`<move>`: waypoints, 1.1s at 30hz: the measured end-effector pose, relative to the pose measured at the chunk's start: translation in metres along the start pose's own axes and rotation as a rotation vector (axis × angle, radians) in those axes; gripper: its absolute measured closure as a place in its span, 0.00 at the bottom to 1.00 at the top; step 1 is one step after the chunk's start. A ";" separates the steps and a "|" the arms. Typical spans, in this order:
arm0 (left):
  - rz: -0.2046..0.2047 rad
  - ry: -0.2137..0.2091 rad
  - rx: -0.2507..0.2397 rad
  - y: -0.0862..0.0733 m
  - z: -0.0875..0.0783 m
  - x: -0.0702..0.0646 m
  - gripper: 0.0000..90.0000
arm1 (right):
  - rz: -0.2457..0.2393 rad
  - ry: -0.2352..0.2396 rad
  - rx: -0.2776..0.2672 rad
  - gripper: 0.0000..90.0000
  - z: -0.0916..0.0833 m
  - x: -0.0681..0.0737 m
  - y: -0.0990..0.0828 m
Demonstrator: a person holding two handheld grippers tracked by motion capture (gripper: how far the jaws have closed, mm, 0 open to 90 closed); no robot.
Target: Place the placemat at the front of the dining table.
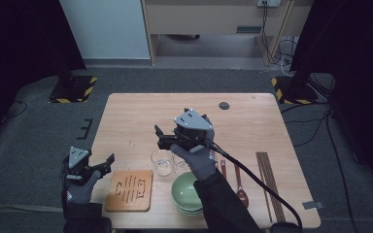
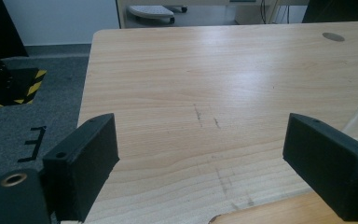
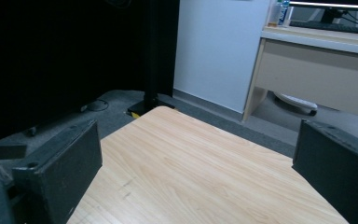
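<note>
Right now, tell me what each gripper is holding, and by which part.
Nothing is held. The left gripper stands open over bare table beside the wooden trivet. The right gripper is open too, above the table near the two glasses.

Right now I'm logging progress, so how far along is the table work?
Nothing looks done yet. The glasses, green bowls, spoons, chopsticks and wooden trivet sit bunched at the near edge. In hand: the right gripper hovers open above the glasses, and the left gripper waits open beside the trivet. Every item remains to be handled.
</note>
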State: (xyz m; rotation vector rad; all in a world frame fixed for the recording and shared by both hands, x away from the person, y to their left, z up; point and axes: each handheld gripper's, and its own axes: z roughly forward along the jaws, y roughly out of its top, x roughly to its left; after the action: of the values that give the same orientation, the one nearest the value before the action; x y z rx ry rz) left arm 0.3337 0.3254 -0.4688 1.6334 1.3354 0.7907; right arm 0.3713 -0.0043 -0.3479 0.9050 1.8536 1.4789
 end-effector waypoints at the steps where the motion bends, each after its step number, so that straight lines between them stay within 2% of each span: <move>1: 0.000 -0.001 0.001 0.000 0.000 0.000 0.10 | -0.002 0.006 0.000 0.01 0.002 0.004 0.000; 9: 0.000 -0.003 -0.004 0.000 0.000 0.001 0.11 | -0.006 0.063 0.012 0.01 0.014 0.034 -0.005; 18: -0.001 -0.003 -0.006 0.000 0.000 0.002 0.11 | 0.025 0.102 0.026 0.01 0.026 0.061 -0.013; 26: 0.005 -0.009 0.005 -0.002 0.002 0.002 0.11 | 0.050 0.135 0.071 0.01 0.032 0.079 -0.033; 33: 0.005 -0.011 0.016 -0.004 0.004 0.003 0.11 | 0.065 0.164 0.130 0.01 0.036 0.095 -0.053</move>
State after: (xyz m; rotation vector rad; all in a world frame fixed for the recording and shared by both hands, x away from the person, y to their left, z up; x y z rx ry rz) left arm 0.3362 0.3272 -0.4742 1.6516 1.3335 0.7746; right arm 0.3356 0.0847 -0.4108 0.9369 2.0782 1.5256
